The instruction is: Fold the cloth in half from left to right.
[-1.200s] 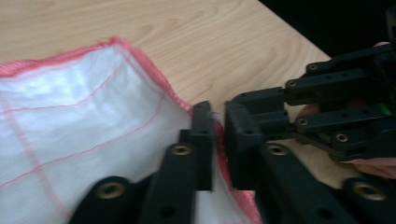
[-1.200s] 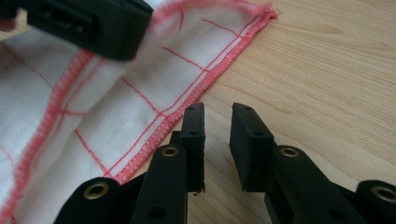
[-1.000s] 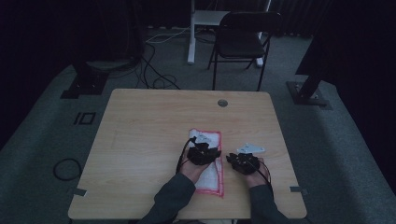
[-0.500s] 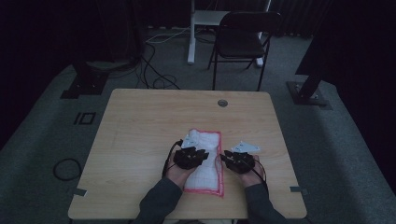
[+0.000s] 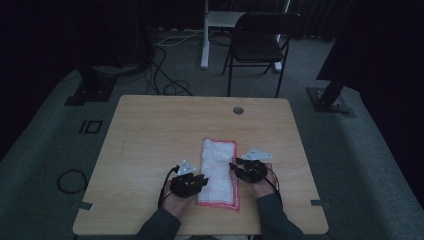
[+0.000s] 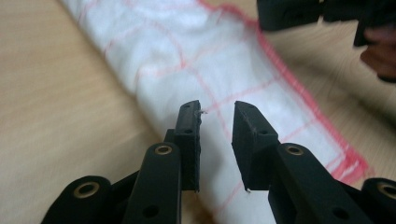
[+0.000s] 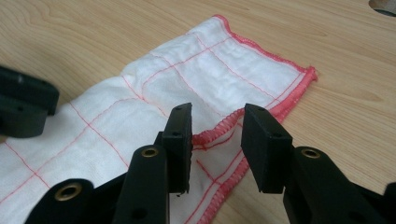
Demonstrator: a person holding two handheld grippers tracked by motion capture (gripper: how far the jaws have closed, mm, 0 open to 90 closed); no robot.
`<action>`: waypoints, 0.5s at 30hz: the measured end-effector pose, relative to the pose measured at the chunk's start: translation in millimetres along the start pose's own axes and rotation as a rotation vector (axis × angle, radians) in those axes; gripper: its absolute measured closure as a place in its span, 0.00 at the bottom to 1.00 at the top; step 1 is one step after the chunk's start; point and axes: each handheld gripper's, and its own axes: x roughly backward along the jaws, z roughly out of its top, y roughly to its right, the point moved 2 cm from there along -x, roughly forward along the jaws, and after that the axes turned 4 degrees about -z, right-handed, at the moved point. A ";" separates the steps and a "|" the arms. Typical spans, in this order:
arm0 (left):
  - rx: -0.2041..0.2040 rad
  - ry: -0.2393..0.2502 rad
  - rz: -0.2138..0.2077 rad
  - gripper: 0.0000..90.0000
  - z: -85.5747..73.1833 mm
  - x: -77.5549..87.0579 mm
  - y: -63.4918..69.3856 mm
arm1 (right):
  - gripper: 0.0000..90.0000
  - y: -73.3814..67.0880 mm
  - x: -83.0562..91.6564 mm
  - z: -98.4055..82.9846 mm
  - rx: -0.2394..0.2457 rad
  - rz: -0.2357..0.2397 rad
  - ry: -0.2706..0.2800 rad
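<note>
Cloth (image 5: 218,171) folded on table (image 5: 150,130) | between left claw (image 6: 217,114) and right claw (image 7: 217,119) | both part-open, just been opening, gripping nothing

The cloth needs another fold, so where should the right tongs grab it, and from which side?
Take the cloth by its red-stitched long edge, where a fold of hem curls up just ahead of the right tongs. Come in low from the bare table on that side: elsewhere the cloth lies flat, so only that lifted edge gives the open jaws something to pinch.
</note>
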 end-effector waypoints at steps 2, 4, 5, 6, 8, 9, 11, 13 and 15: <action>0.001 -0.015 0.002 0.81 -5.5 -0.2 -0.5 | 0.70 -0.2 -0.1 1.0 -0.003 0.003 0.005; 0.002 -0.022 -0.002 0.81 -9.9 -0.3 0.6 | 0.69 -1.0 0.0 2.1 -0.013 0.007 0.016; 0.001 -0.026 -0.005 0.82 -11.9 -0.3 1.6 | 0.69 -1.4 0.1 2.5 -0.013 0.008 0.017; -0.004 -0.033 -0.006 0.82 -14.0 -0.3 2.5 | 0.69 -2.1 -0.3 2.8 -0.012 0.008 0.017; -0.011 -0.042 -0.004 0.83 -17.9 0.3 4.1 | 0.68 -3.2 -1.6 2.6 -0.005 0.015 0.012; -0.009 -0.043 -0.004 0.84 -19.7 0.8 4.7 | 0.68 -4.0 -2.7 1.9 -0.001 0.017 0.003; -0.018 -0.048 0.002 0.87 -23.1 2.4 5.8 | 0.68 -4.9 -5.7 -1.1 0.007 0.019 -0.017; -0.022 -0.048 0.006 0.88 -26.1 4.5 7.6 | 0.68 -4.8 -8.9 -5.8 0.010 0.010 -0.037; -0.031 -0.052 0.011 0.89 -28.5 6.7 9.2 | 0.69 -4.0 -10.2 -9.4 0.010 0.002 -0.048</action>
